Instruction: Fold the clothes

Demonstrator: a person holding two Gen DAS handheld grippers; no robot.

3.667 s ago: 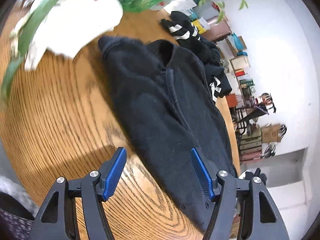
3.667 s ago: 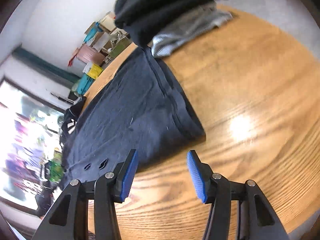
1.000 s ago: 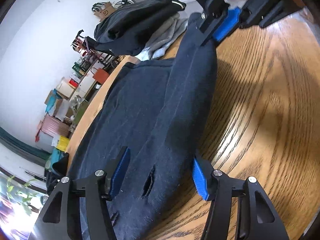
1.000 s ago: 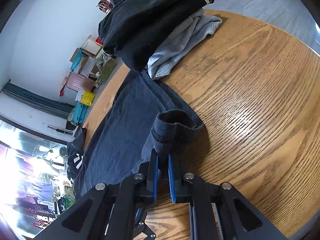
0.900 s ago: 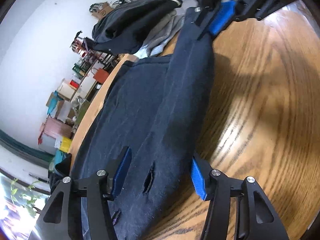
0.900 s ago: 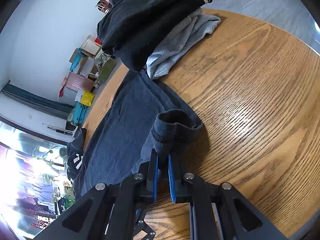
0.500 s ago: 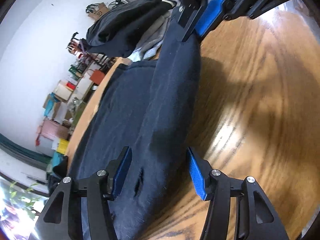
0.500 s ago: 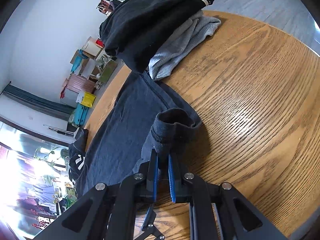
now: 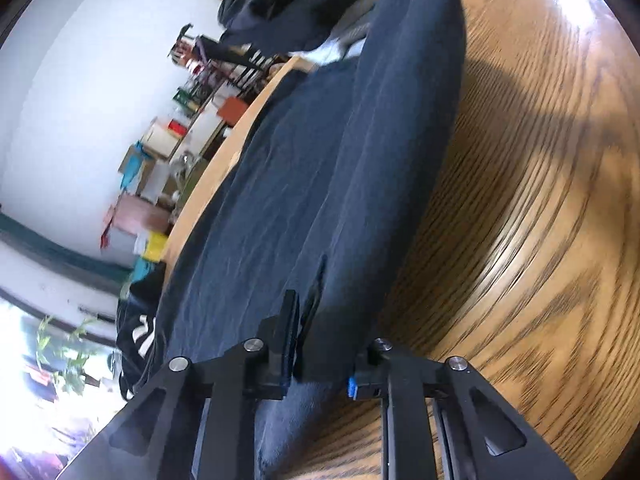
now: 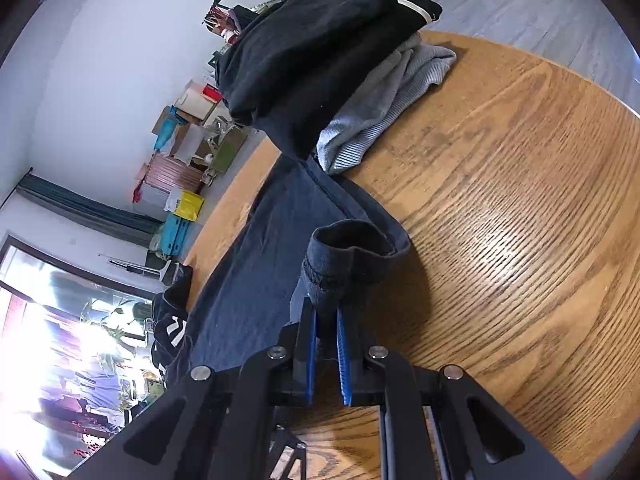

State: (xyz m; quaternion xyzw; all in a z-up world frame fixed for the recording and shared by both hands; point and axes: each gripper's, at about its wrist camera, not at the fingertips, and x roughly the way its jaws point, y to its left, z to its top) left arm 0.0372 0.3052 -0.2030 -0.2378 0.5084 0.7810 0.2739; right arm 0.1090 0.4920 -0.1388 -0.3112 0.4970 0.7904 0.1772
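A dark navy garment (image 9: 320, 184) lies stretched along the far edge of a round wooden desk (image 10: 520, 208). The right tongs (image 10: 326, 344) are pressed together, pinching its bunched hem. The left tongs (image 9: 320, 344) grip the near edge of the same lifted fold. Broad bare wood lies open on one side. A pile of black and grey clothes (image 10: 344, 64) sits at the garment's far end.

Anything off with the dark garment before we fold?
The dark garment shows a slit-like opening near the left gripper; hole or buttonhole, cannot tell. Nothing spilled.
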